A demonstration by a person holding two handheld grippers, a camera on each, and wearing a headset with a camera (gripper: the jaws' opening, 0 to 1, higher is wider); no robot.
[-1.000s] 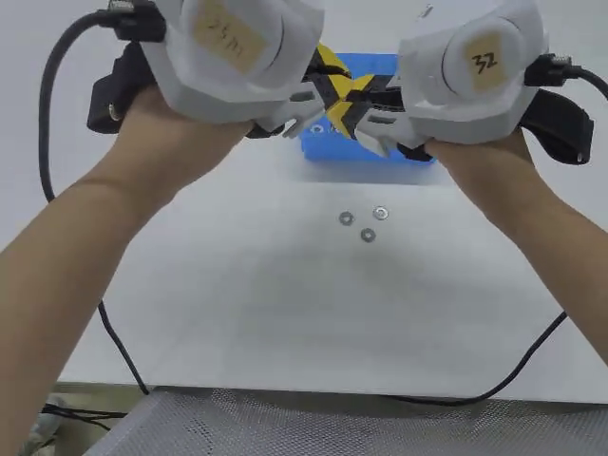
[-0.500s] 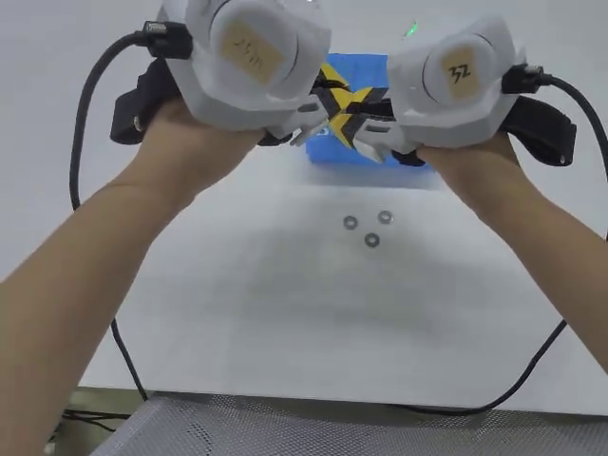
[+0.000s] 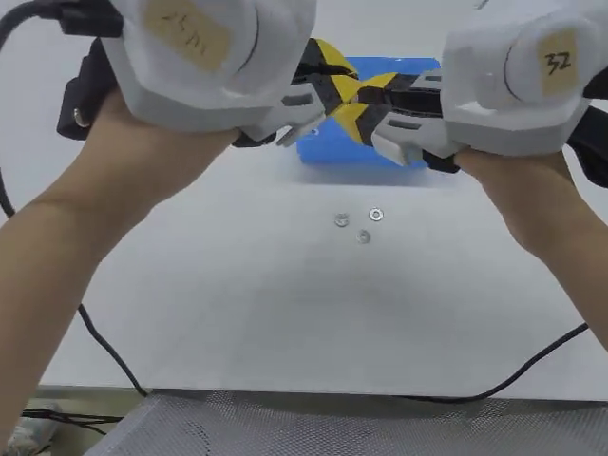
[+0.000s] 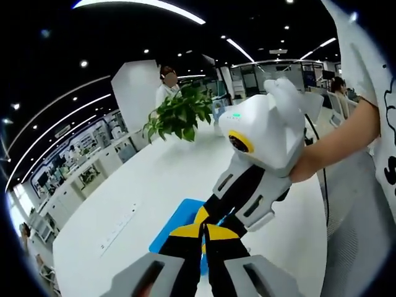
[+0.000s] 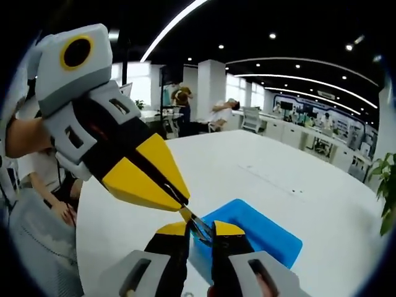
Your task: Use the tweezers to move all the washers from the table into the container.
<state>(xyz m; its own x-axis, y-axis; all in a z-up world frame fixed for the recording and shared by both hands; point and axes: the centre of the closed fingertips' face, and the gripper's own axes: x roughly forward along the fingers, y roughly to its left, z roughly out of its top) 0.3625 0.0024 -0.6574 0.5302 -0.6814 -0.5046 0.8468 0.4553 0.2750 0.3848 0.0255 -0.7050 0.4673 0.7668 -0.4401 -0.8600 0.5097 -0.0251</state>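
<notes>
Three small metal washers [image 3: 342, 220] [image 3: 376, 215] [image 3: 363, 237] lie close together on the white table [image 3: 285, 313]. Behind them stands the blue container [image 3: 328, 144], also seen in the right gripper view [image 5: 260, 238]. Both grippers are held above it, tip to tip. Thin metal tweezers [image 5: 197, 228] run from the left gripper's closed yellow jaws into the narrow gap of my right gripper [image 5: 201, 238]. In the head view the left gripper [image 3: 328, 90] and right gripper [image 3: 366, 100] meet. The left gripper [image 4: 204, 232] has its jaws together, with the right gripper's tip touching them.
Black cables [image 3: 532, 361] trail from both grippers across the table's front and sides. A mesh surface [image 3: 332, 427] sits below the table's near edge. The gripper views take in an open office with a potted plant [image 4: 179, 114] and people in the distance.
The head camera has shifted and both grippers look closer and higher in the picture. They stay tip to tip over the container. The washers have not moved.
</notes>
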